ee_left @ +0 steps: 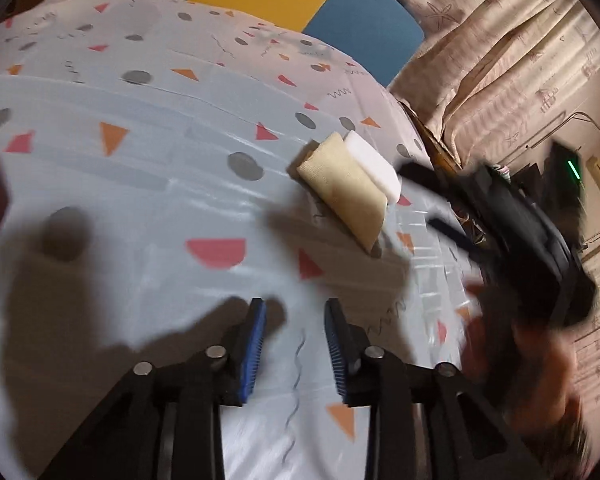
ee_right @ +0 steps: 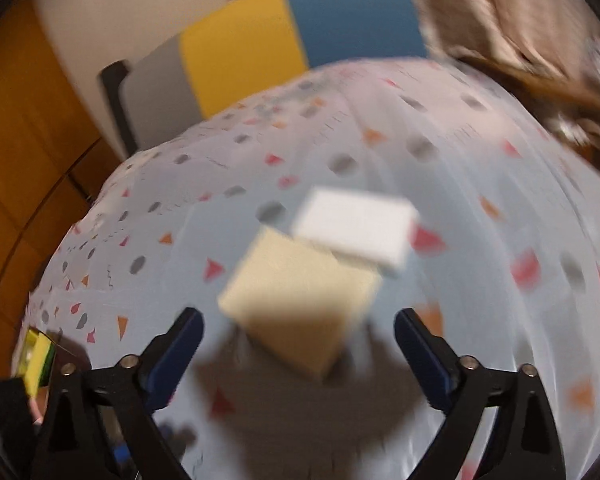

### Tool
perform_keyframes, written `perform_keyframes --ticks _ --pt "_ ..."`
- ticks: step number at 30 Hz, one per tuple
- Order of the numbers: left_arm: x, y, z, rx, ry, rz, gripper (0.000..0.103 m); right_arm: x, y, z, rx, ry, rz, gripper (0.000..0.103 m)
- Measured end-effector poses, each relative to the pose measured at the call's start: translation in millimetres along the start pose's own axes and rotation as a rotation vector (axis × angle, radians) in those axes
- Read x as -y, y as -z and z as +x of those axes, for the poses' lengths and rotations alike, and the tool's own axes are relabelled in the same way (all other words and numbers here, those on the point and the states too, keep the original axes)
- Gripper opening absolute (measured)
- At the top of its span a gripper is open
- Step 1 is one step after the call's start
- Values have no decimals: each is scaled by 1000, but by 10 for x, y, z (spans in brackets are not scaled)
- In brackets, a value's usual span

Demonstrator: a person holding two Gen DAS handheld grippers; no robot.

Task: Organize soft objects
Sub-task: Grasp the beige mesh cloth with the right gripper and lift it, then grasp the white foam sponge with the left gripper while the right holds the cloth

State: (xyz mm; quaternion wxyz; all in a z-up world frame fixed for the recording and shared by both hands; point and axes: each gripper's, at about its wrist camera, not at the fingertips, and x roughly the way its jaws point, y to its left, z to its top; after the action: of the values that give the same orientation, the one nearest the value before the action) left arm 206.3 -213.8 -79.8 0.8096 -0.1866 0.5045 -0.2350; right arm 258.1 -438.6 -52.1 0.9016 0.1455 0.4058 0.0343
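A folded beige cloth (ee_left: 346,188) lies on the patterned bed sheet (ee_left: 140,184), with a white foam block (ee_left: 374,166) touching its far side. My left gripper (ee_left: 295,344) is open and empty, above the sheet, short of the cloth. My right gripper (ee_left: 428,204) shows blurred at the right, just right of the pair. In the right wrist view the right gripper (ee_right: 298,340) is open wide and empty, hovering over the beige cloth (ee_right: 300,300), with the white block (ee_right: 356,228) beyond it. A yellow-green sponge (ee_right: 38,360) sits at the far left.
A yellow, blue and grey headboard (ee_right: 284,36) stands behind the bed. Beige curtains (ee_left: 520,60) hang on the right. An orange wooden cabinet (ee_right: 16,160) stands at the left. The person's hand (ee_left: 540,360) holds the right gripper.
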Motion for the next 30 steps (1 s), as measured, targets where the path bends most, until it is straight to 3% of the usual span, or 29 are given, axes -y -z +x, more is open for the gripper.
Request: perform_keyframes --ticks 2,5,8,10,13,16,19,21,26,30 --pt "-55 46 -118 3 -1 -3 33 -94 -148 173 -28 -9 -73 103" --pt "-131 80 -247 3 -9 4 33 -225 -273 479 -137 -17 -199 103" --pt "-212 100 -337 4 6 -9 33 -316 -209 759 -269 27 -325 103" --pt "-234 97 -352 5 1 -19 33 -332 -70 934 -337 113 -405 103" --pt "-242 78 -352 -1 16 -40 33 -254 -21 847 -248 103 -344 99" --pt "-225 66 -381 7 11 -40 33 -205 9 738 -225 103 -317 81" --pt "-199 42 -404 18 10 -43 33 -177 64 584 -213 63 -295 57" --pt "-159 21 -405 21 -2 -38 33 -125 90 463 -201 20 -248 21" --pt "-28 -36 -442 38 -25 -8 33 -76 265 5 -121 -3 -169 18" --pt "119 -170 -321 44 -32 -15 33 153 373 -378 -67 -20 -29 16"
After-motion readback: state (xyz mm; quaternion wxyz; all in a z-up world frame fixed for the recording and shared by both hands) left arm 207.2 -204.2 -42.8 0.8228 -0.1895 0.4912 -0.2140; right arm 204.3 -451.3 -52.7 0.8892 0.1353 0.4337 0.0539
